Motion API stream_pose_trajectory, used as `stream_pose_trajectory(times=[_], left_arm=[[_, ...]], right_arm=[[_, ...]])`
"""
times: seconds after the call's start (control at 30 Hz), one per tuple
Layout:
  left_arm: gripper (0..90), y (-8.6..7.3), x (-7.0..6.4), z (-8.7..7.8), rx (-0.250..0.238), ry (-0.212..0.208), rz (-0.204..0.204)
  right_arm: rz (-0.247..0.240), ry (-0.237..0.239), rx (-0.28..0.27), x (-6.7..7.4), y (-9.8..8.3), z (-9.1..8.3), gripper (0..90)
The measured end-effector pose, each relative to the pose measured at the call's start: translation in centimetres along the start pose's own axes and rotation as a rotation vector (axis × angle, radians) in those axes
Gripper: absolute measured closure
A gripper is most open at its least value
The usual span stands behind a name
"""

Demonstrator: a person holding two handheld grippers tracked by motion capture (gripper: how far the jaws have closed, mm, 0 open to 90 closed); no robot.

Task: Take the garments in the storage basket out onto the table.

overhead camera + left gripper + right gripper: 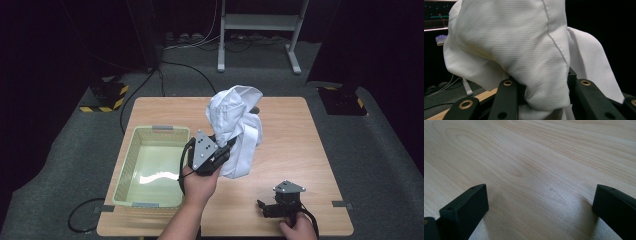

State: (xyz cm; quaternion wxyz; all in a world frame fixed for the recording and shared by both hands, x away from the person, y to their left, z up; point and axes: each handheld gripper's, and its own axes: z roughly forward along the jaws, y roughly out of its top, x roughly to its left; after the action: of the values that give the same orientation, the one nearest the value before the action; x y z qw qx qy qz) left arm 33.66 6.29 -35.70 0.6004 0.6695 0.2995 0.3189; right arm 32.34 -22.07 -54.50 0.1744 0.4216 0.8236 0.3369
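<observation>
A bunched white garment (235, 130) is held clear of the wooden bench (295, 150) by the left claw (220, 152), its jaws clamped on a thick fold of cloth (534, 62), just beside the pale green basket (150, 167). The right claw (267, 206) is rested near the bench's front edge, jaws spread wide with nothing between them. For a clean drop, the hanging tail is best lifted over the basket's rim before the grip is released, so no cloth is left draped outside.

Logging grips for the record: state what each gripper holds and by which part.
Left gripper clamps a bunched fold of the white cloth, near its lower edge. Right gripper holds nothing, jaws open.
</observation>
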Motion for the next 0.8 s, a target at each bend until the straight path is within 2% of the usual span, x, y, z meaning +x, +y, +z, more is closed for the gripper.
stream_pose_trajectory(times=[0.57,0.8], left_arm=[[67.7,-1.0,-0.2,1.1,0.014,0.007,-0.026],[67.6,-1.9,-0.2,1.9,0.036,0.013,-0.045]], right_arm=[[0.001,0.000,-0.001,0.0,0.0,0.0,0.2],[0.000,0.001,0.000,0.0,0.0,0.0,0.2]])
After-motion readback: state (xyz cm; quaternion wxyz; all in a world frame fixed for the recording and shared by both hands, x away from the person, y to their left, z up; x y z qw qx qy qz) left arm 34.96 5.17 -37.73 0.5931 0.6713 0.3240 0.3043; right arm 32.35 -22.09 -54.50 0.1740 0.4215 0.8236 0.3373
